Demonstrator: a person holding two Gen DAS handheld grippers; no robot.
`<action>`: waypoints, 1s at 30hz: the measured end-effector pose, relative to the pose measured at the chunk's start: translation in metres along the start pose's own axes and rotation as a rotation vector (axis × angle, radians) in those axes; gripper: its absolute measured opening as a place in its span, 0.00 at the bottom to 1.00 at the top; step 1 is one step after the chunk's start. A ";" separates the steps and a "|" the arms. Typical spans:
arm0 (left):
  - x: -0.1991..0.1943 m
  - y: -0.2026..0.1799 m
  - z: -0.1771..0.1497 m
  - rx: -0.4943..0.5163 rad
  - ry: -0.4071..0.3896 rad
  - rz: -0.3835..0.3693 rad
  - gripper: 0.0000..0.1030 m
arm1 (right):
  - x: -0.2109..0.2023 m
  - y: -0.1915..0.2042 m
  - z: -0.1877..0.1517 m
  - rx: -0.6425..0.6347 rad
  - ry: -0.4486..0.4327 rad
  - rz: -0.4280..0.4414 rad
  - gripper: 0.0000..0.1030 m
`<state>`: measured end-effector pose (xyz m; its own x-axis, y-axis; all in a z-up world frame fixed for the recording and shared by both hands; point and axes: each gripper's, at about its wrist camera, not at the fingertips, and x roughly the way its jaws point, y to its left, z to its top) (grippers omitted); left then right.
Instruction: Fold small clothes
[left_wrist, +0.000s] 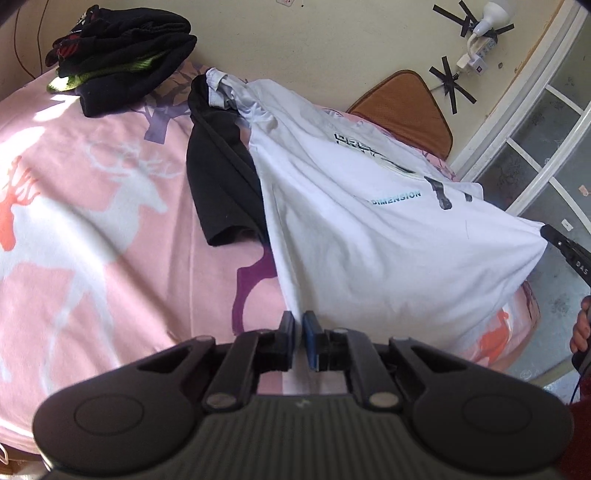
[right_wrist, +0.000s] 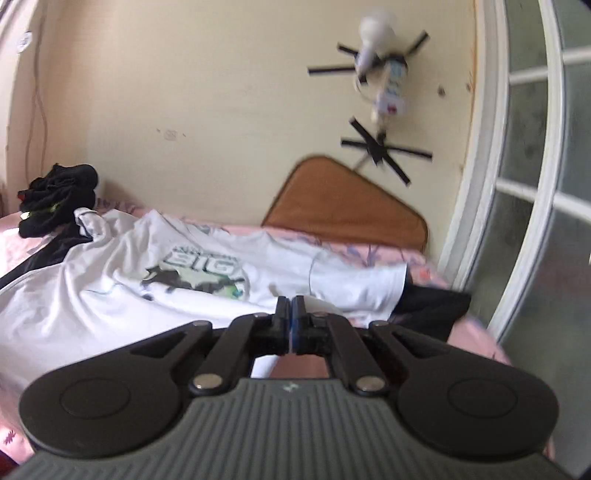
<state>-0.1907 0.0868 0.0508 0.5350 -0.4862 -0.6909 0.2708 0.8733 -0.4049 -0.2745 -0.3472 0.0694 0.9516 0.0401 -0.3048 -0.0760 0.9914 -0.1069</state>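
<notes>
Cream walls (right_wrist: 207, 92) back a bed whose pink sheet (left_wrist: 74, 258), printed with white, orange and purple deer, takes sunlight at its far left. Strips of black tape (left_wrist: 452, 85) cross on the wall around a white bulb (left_wrist: 493, 14) and a power strip (left_wrist: 482, 55). A brown cushion (left_wrist: 410, 107) leans against the wall at the bed's far right, next to a white-framed door with frosted panes (left_wrist: 546, 122).

A white T-shirt (left_wrist: 369, 229) lies spread over the right half of the bed, rumpled, its near hem lifted off the sheet. A black garment (left_wrist: 218, 184) lies just left of it and partly under it. A heap of dark clothes (left_wrist: 122, 48) with red and lime-green trim sits in the far left corner.

On the shirt's chest print I can read "DIMENSION" in light blue letters; from the right wrist view, "BIG" shows above a dark and green graphic. The letters "DAS" mark the side of one hand-held gripper.

My left hand-held gripper (left_wrist: 298, 325) is clamped on the shirt's near hem, with white fabric running between its pads. My right hand-held gripper (right_wrist: 291, 308), fingers closed, pinches the shirt's near right corner, pulling the cloth to a point. Fingers of my right hand (left_wrist: 581, 328) show at the left view's right edge.
</notes>
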 end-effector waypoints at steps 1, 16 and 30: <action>-0.001 0.000 0.001 0.005 0.001 0.000 0.07 | -0.009 0.001 0.003 -0.016 -0.011 0.050 0.06; -0.012 0.004 0.005 -0.019 -0.019 0.033 0.07 | 0.024 -0.080 -0.101 0.595 0.172 0.104 0.48; -0.008 0.022 0.048 -0.149 -0.151 0.142 0.07 | 0.164 -0.017 0.014 0.505 0.070 0.274 0.19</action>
<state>-0.1499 0.1114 0.0760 0.6761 -0.3391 -0.6542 0.0696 0.9132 -0.4015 -0.1132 -0.3562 0.0348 0.8939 0.3124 -0.3215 -0.1490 0.8835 0.4441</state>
